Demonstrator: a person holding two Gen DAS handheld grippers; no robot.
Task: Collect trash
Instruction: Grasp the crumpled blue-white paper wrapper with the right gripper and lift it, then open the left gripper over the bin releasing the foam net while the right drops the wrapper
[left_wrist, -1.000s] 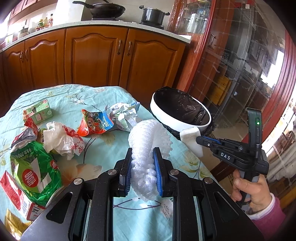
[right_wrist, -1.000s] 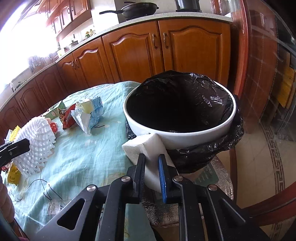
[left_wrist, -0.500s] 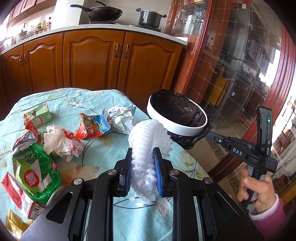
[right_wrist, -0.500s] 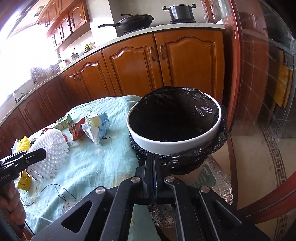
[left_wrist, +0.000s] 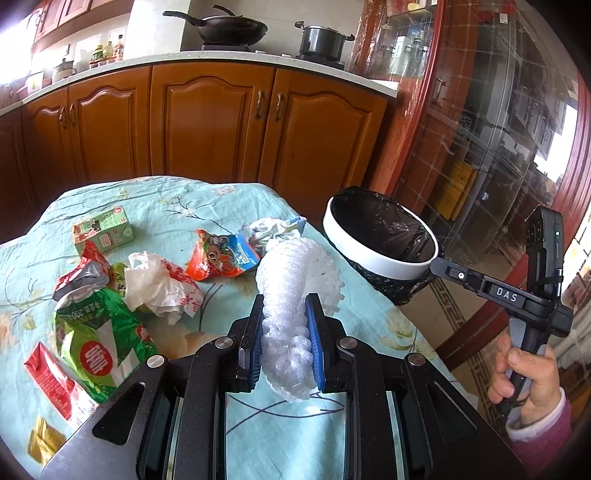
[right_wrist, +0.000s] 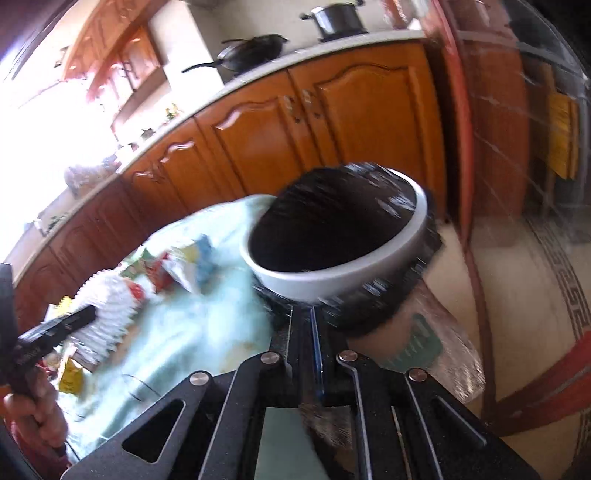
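Left gripper (left_wrist: 283, 336): clamped on the white foam-mesh fruit sleeve (left_wrist: 295, 288), held above the pale green floral tablecloth (left_wrist: 229, 199).
Right gripper (right_wrist: 306, 350): fingers pressed together, nothing between them, near the bin's rim.
Bin: white round trash bin with black liner (left_wrist: 380, 236), beside the table edge.
Remaining trash: crumpled wrappers (left_wrist: 218, 254) and green carton (left_wrist: 105, 230) on the cloth.

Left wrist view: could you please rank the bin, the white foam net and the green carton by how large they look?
1. bin
2. white foam net, magnified by nearness in the left gripper
3. green carton
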